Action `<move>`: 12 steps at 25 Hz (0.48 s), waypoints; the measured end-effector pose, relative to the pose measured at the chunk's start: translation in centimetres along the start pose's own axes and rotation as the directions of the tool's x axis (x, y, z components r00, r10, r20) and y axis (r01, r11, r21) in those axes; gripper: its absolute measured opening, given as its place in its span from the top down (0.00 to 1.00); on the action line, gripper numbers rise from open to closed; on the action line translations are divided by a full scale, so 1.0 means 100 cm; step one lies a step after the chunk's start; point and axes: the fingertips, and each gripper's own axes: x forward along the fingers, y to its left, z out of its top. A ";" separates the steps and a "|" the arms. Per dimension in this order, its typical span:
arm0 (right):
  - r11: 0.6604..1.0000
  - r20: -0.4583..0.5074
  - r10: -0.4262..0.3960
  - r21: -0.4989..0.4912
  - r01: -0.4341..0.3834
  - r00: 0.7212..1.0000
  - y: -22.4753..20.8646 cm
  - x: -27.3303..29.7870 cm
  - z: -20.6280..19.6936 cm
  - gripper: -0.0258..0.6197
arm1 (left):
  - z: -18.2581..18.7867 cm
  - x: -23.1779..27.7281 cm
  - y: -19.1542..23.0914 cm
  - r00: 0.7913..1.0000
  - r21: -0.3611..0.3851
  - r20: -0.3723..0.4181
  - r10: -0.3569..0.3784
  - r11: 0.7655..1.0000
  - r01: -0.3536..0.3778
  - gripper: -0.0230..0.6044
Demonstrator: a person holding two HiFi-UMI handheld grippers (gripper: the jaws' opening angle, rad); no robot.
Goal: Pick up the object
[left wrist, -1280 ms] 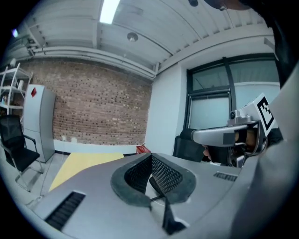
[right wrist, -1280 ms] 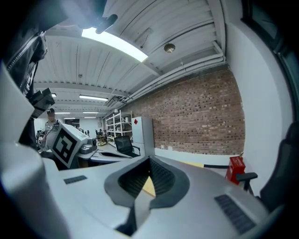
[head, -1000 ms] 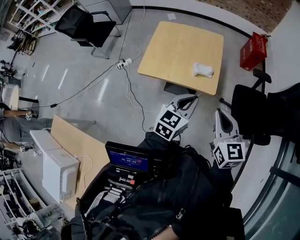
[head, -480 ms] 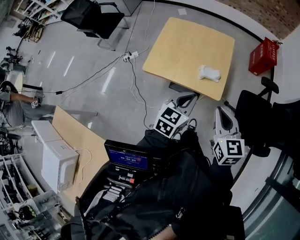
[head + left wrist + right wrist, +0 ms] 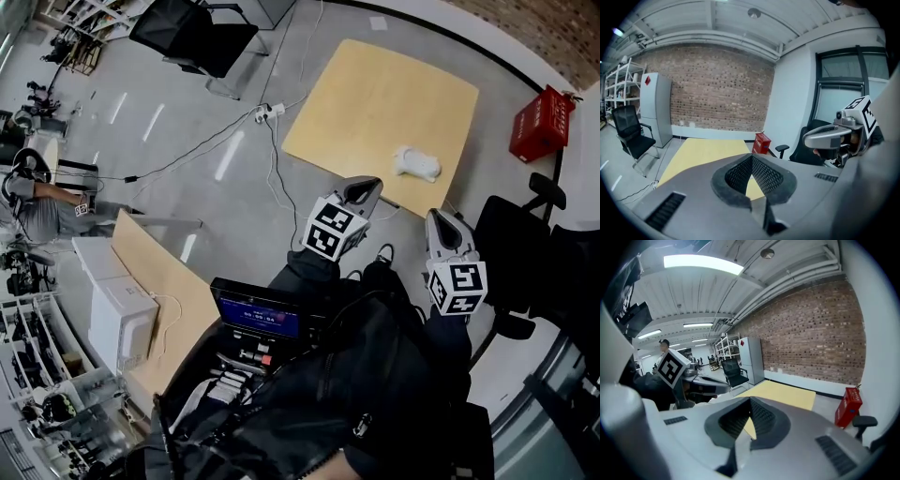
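Observation:
The object, a small white lumpy thing [image 5: 417,164], lies near the right front corner of a light wooden table [image 5: 366,94]. My left gripper [image 5: 364,190] is shut and empty, with its tip at the table's near edge, left of the object. My right gripper [image 5: 441,225] is also shut and empty, just short of the table and below the object. In the left gripper view the closed left gripper [image 5: 751,180] points over the table [image 5: 703,152], and the object is hidden. The right gripper view shows the closed right gripper [image 5: 750,420] and the table [image 5: 785,394] beyond.
A red box [image 5: 541,122] stands on the floor right of the table. Black chairs stand at right [image 5: 525,248] and top left [image 5: 192,33]. Cables and a power strip [image 5: 267,112] lie on the floor. A desk with a screen [image 5: 258,317] and a white box [image 5: 117,319] is at lower left.
Both grippers have come closer to the table, the left tip now reaching its near edge. The view has shifted slightly. Both stay shut.

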 end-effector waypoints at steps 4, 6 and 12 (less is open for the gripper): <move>0.999 -0.034 0.037 -0.020 -0.038 0.999 -0.027 0.022 -0.012 0.95 | -0.012 0.024 0.014 0.997 -0.054 -0.056 0.044 0.997 -0.047 0.97; 0.998 -0.058 0.050 -0.042 -0.052 0.997 -0.038 0.034 -0.020 0.95 | -0.018 0.037 0.019 0.995 -0.085 -0.080 0.054 0.995 -0.060 0.97; 0.988 -0.149 0.065 -0.130 -0.085 0.987 -0.060 0.069 -0.056 0.95 | -0.046 0.062 0.026 0.987 -0.120 -0.149 0.068 0.989 -0.087 0.97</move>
